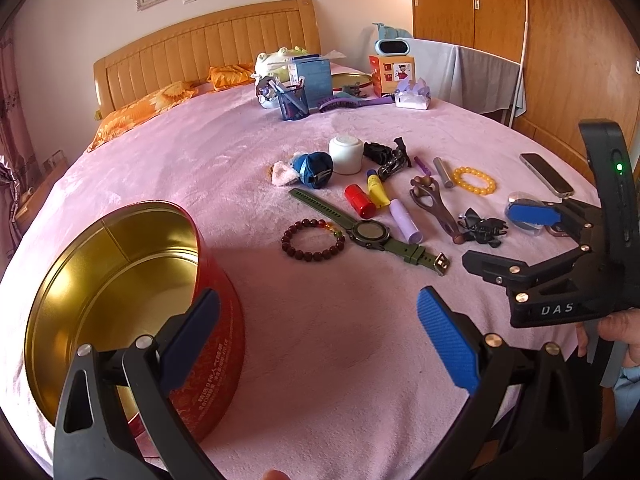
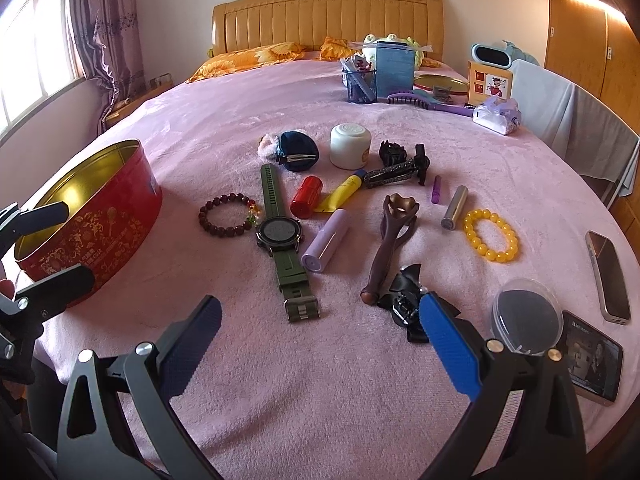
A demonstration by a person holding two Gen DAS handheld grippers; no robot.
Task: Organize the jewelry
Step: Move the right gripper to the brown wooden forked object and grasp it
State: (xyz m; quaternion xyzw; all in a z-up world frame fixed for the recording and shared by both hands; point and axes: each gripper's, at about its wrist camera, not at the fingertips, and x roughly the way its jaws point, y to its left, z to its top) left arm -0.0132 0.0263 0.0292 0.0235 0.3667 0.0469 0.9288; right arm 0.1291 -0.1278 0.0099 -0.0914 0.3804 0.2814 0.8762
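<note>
Open pink blanket [image 2: 320,392] in front of both grippers; free passage from the near edge up to the clutter row.

Left flank: open red tin [image 2: 86,216], wall upright, mouth unobstructed; left gripper [image 1: 318,340] spread wide beside its rim.

Centre band, closely packed: dark bead bracelet [image 2: 228,216], green watch [image 2: 282,236] just beside it, red cylinder [image 2: 306,197], lilac tube [image 2: 324,246], wooden slingshot [image 2: 390,240], black hair clip [image 2: 404,304] near the right gripper [image 2: 320,344].

Right flank: yellow bead bracelet [image 2: 491,236] lying apart, clear round case [image 2: 526,320], two phones [image 2: 606,276].

Far band: wide bare blanket left of the white jar [image 2: 350,146].
</note>
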